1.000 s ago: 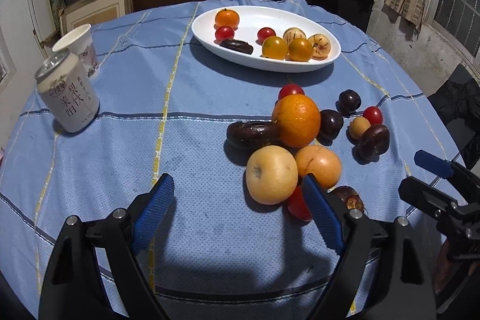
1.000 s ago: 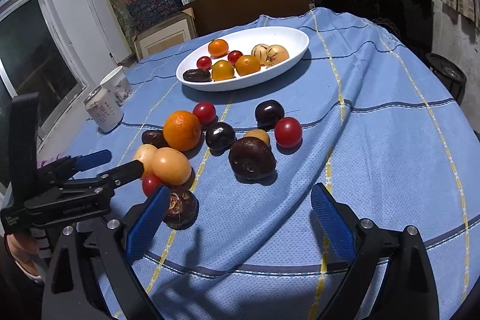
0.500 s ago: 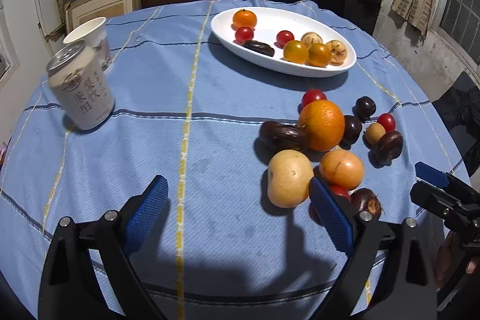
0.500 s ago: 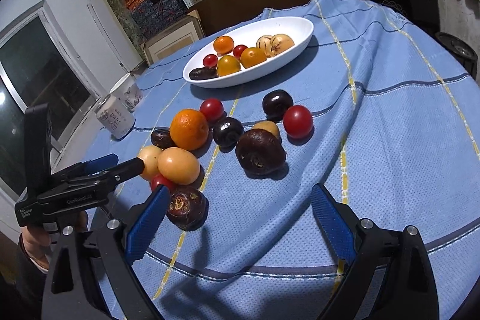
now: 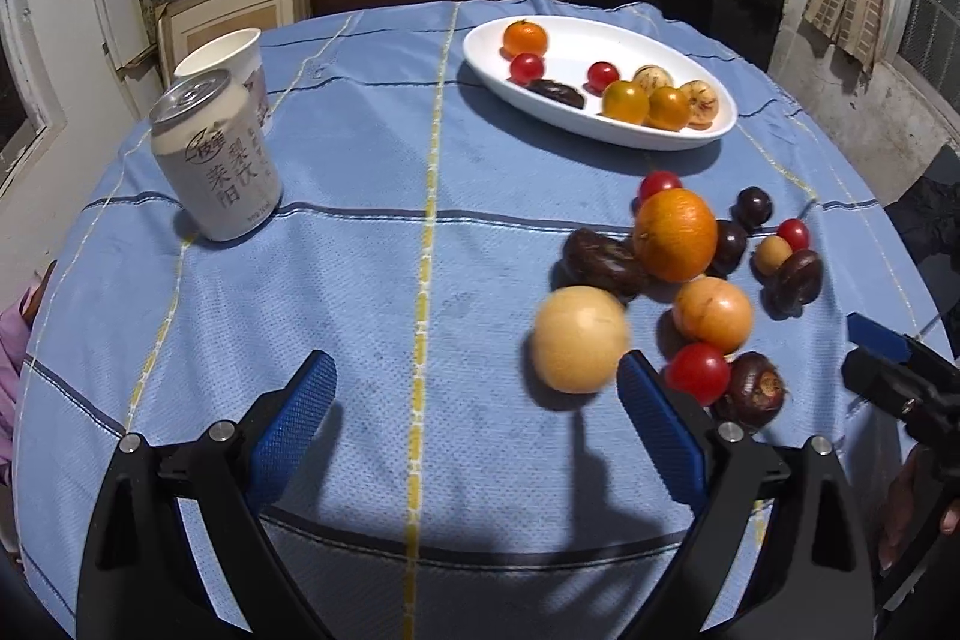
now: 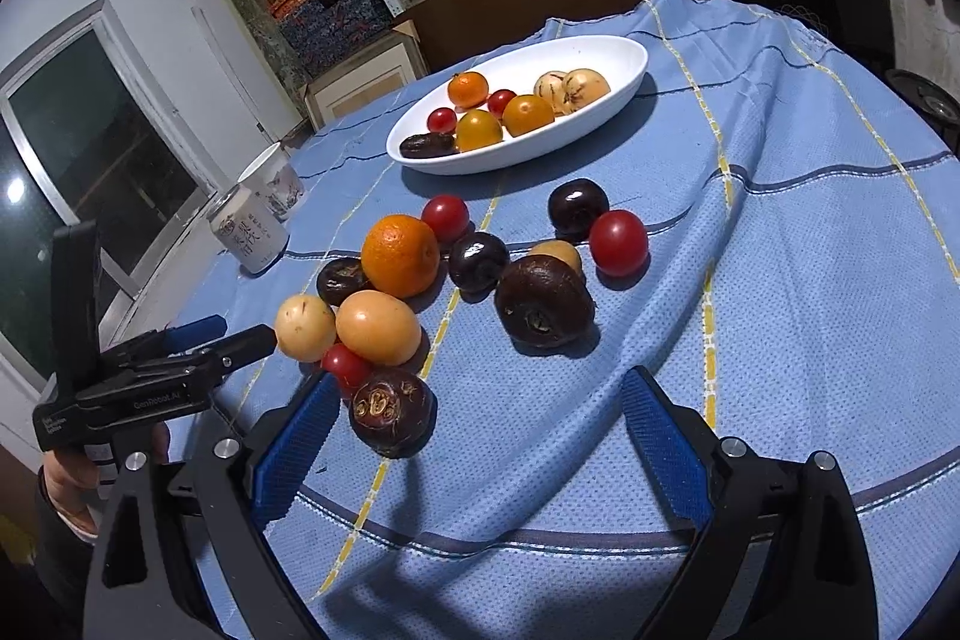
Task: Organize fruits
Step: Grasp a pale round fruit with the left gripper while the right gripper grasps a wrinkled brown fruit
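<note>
A white oval plate at the far side of the table holds several small fruits. Loose fruits lie in a cluster on the blue cloth: an orange, a pale yellow round fruit that looks blurred, an orange-yellow fruit, red cherry tomatoes and dark brown fruits. My left gripper is open, and the pale fruit lies just beyond its right finger, untouched. My right gripper is open too, with a dark brown fruit just past its left finger. The plate also shows in the right wrist view.
A grey drink can and a paper cup stand at the table's left side. Shelves with boxes line the wall behind. A person's hand holds the left gripper's handle at the table's near edge.
The left gripper's jaws have widened and it has shifted left, so the fruit cluster sits further right in its view. The pale fruit has drawn slightly apart from its orange-yellow neighbour. The right gripper has barely moved.
</note>
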`<state>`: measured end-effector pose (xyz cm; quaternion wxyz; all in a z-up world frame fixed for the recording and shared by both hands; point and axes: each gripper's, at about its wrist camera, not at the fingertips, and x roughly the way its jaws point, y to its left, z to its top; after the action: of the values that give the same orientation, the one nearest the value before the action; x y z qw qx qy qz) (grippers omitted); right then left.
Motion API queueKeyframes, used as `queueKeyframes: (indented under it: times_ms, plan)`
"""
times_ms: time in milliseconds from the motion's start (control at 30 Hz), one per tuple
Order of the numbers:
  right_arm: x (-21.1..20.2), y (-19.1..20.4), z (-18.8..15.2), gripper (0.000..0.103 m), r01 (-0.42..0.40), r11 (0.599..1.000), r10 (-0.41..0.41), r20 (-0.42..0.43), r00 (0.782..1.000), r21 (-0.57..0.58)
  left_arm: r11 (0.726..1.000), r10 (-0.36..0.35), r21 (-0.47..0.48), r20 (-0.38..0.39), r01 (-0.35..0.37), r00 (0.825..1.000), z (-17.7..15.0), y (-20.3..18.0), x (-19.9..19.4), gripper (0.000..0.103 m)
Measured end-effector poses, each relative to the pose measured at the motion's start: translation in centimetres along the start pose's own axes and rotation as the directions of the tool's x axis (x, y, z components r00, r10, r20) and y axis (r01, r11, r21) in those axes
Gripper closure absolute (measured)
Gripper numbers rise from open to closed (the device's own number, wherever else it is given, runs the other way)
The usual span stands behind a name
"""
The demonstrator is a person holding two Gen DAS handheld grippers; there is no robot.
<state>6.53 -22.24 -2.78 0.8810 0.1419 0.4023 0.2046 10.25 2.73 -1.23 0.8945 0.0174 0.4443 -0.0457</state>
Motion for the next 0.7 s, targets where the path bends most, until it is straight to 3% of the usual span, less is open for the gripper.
queueKeyframes:
  times_ms: [267, 333, 400, 433, 600, 633, 667, 700]
  plan:
    - [0.2, 0.8, -0.2, 0.007, -0.016, 0.999, 0.016, -0.012, 1.0, -0.037, 0.999, -0.024, 0.032, -0.027, 0.025, 0.999, 0.1, -1.5, 1.4, 0.013]
    - [0.2, 0.7, -0.2, 0.007, -0.02, 0.999, 0.02, -0.013, 1.0, -0.039, 0.999, -0.04, 0.017, -0.044, 0.041, 0.998, 0.2, -1.2, 2.0, 0.019]
    - [0.3, 0.8, -0.2, 0.007, -0.023, 0.999, 0.023, -0.016, 1.0, -0.039, 0.998, -0.057, 0.001, -0.066, 0.057, 0.996, 0.3, -0.8, 2.6, 0.037]
    - [0.4, 0.8, -0.2, 0.007, -0.024, 0.999, 0.023, -0.019, 1.0, -0.038, 0.998, -0.065, -0.004, -0.077, 0.065, 0.995, 0.3, -0.8, 2.9, 0.041]
    - [0.7, 0.6, -0.1, 0.007, -0.03, 0.999, 0.029, -0.026, 0.999, -0.038, 0.999, -0.052, -0.007, -0.082, 0.051, 0.995, 0.9, -1.0, 3.9, 0.044]
    - [0.8, 0.7, 0.0, 0.007, -0.03, 0.999, 0.029, -0.026, 0.999, -0.04, 0.999, -0.051, -0.004, -0.078, 0.051, 0.996, 0.9, -1.2, 4.0, 0.048]
    - [0.7, 0.8, 0.0, 0.007, -0.029, 0.999, 0.028, -0.023, 0.999, -0.044, 0.998, -0.057, 0.004, -0.072, 0.057, 0.996, 0.9, -1.3, 4.0, 0.061]
    - [0.6, 1.0, -0.1, 0.007, -0.023, 0.998, 0.022, -0.019, 1.0, -0.053, 0.998, -0.062, 0.019, -0.069, 0.063, 0.996, 1.0, -1.6, 3.9, 0.061]
